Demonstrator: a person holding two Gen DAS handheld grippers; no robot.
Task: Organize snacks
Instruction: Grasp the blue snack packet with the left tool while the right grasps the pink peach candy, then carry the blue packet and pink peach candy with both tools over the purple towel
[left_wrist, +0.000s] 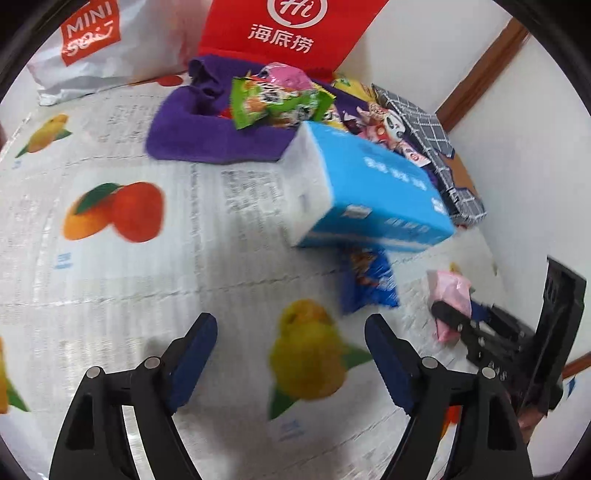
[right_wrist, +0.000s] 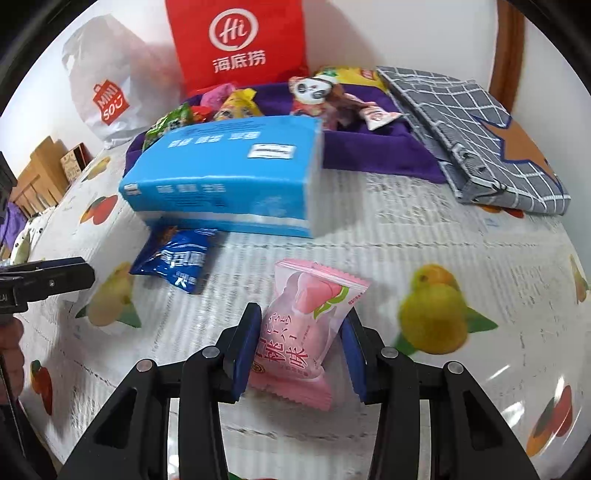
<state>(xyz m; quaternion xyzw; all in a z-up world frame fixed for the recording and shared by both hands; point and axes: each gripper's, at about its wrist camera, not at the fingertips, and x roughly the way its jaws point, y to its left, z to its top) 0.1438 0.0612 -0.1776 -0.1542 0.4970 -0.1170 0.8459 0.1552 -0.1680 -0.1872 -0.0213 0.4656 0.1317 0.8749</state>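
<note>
Pink snack (right_wrist: 308, 332) is sitting between the right hand-held gripper's (right_wrist: 301, 349) fingers, which are pinching it above the surface (right_wrist: 388, 258). The left hand-held gripper (left_wrist: 291, 363) is hanging spread wide, holding nothing.

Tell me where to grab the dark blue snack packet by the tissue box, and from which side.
Grip the blue packet across its free lower half, coming from the open tablecloth side. Its upper end lies against or under the blue tissue box. It lies flat, so pinch the crimped edge. The open left gripper is free.

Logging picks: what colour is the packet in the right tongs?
Pink snack packet with a peach picture; clearest in the right wrist view.
</note>
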